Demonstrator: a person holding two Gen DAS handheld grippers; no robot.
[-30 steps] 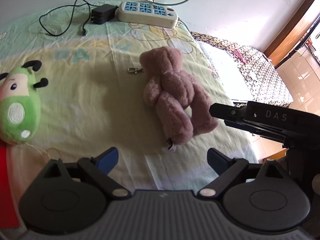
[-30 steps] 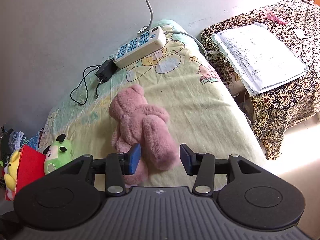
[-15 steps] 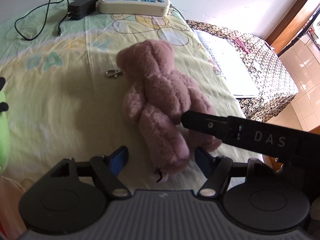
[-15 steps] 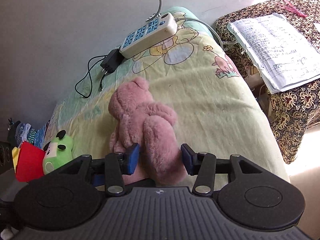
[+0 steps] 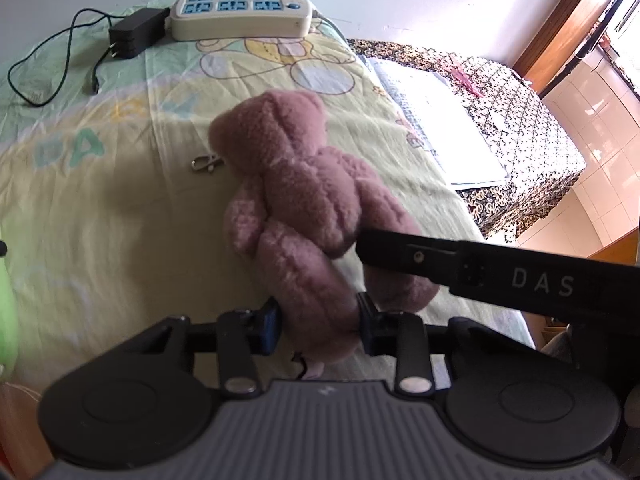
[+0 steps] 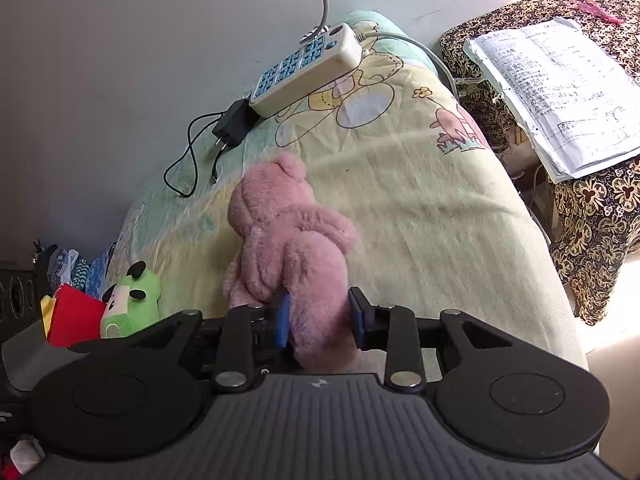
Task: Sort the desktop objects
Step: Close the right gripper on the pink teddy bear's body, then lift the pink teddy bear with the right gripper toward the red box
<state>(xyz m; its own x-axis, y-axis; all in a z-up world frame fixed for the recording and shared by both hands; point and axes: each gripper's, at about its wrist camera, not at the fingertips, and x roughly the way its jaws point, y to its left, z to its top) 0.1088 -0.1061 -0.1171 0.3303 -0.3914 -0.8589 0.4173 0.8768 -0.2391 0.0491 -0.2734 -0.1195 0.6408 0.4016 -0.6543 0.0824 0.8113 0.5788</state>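
1. Left wrist view: the left gripper (image 5: 318, 326) pinches one leg of the fluffy pink plush bear (image 5: 304, 196), its blue pads pressed into the fur. The bear lies on the pale yellow cartoon-print cloth (image 5: 100, 208). A small metal clasp (image 5: 206, 163) rests beside its head. The cream power strip with blue sockets (image 5: 240, 16) and black adapter (image 5: 136, 36) sit at the far edge. The right gripper's black finger crosses the bear's other leg.

2. Right wrist view: the right gripper (image 6: 320, 320), jaws just closing, squeezes the bear's other leg. A green plush toy (image 6: 132, 300) lies at the left beside a red card (image 6: 74, 318); a printed paper stack (image 6: 556, 88) rests on the flowered side table.
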